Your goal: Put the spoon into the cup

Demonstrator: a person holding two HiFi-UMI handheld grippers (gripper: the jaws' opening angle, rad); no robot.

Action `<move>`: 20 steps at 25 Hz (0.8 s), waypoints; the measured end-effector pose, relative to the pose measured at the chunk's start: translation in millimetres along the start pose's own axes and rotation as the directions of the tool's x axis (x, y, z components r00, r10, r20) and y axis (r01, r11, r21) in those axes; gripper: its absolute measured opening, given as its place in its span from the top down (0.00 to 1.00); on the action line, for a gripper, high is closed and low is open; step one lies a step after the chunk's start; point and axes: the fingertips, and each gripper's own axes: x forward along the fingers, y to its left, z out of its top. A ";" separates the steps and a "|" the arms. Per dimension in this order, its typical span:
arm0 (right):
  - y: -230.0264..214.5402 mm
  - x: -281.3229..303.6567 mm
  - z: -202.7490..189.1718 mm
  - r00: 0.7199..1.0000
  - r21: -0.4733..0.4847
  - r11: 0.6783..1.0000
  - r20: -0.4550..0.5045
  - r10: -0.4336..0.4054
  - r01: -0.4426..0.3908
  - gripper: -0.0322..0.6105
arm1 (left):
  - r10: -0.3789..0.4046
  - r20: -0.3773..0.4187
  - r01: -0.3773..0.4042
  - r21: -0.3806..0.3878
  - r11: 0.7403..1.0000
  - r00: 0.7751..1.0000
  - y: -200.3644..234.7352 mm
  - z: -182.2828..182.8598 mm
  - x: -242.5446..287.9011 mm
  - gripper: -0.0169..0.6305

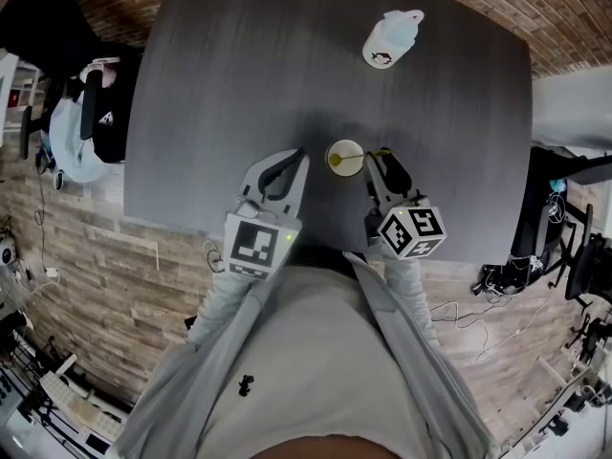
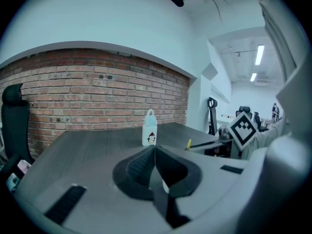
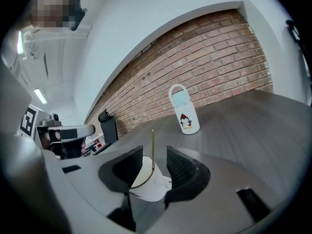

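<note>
So, head view, cup (image 1: pixel 342 156): it stands close to the near edge of the dark surface (image 1: pixel 239 84), between the two claws, where either one can reach it.
Head view, spoon (image 1: pixel 356 156): the bowl end lies inside the cup. The handle leans over the rim to the right, toward the right claw (image 1: pixel 373 158), so the spoon appears to be delivered.
Head view, bottle (image 1: pixel 392 38): it stands at the far right, well apart from the cup, and seems to play no part in the task.
Left gripper view, left claw (image 2: pixel 155 150): the jaws are pressed together with nothing between them. It sits to the left of the cup, probably parked there as the spare tool, out of the way.
Left gripper view, right side: the yellow tip of the spoon (image 2: pixel 188 144) shows there, with the right claw's marker cube (image 2: pixel 242 128) beyond it.
Right gripper view, right claw (image 3: pixel 155 155): the jaws are spread. The thin spoon handle (image 3: pixel 152 145) rises upright between them with a gap on each side, so it is not pinched and this reads as a release.
Right gripper view, cup (image 3: pixel 151 189): the white cup sits low between the jaws, and the spoon curves down into it.
Next move, as a judgement: the right claw should back straight off toward the near edge. Brushing the handle could tip what looks like a light cup.
</note>
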 end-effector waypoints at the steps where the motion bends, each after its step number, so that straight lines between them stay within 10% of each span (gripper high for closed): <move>1: 0.2 -0.5 1.5 1.000 0.001 1.000 0.008 0.000 0.000 0.72 | 0.000 0.001 0.000 0.003 1.000 1.000 0.0 0.3 -0.2 0.94; 20: 16.4 -41.5 69.4 0.981 -0.096 0.995 0.192 0.004 0.014 0.67 | 0.037 0.071 -0.039 0.020 0.999 0.997 -1.8 28.2 -16.9 0.94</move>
